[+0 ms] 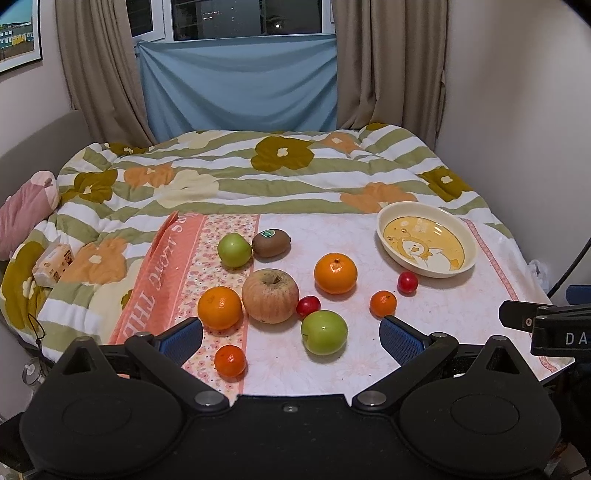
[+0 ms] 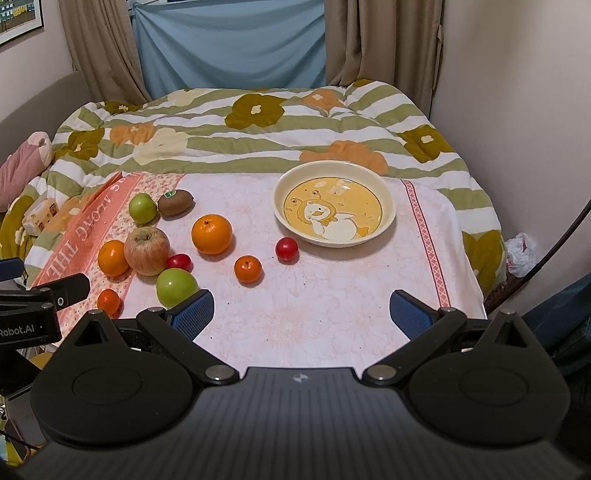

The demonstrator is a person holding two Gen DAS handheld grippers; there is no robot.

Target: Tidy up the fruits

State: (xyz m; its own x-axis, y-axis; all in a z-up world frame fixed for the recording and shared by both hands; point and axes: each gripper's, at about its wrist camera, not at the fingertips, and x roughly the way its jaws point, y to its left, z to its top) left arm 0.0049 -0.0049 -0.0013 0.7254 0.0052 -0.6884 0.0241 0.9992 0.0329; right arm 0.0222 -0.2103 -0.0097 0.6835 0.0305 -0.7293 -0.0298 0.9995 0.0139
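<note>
Right wrist view: right gripper spread wide, holding nothing, low over the pink cloth on the bed — duck plate ahead, bare of fruit. Left gripper likewise spread; fruits lie loose on the cloth — russet apple, kiwi, green apple just ahead of it.

A bed is covered by a green-striped floral quilt. Behind it, a dark window is flanked by beige curtains and screened below by a blue cloth. Pale walls are lit evenly.
</note>
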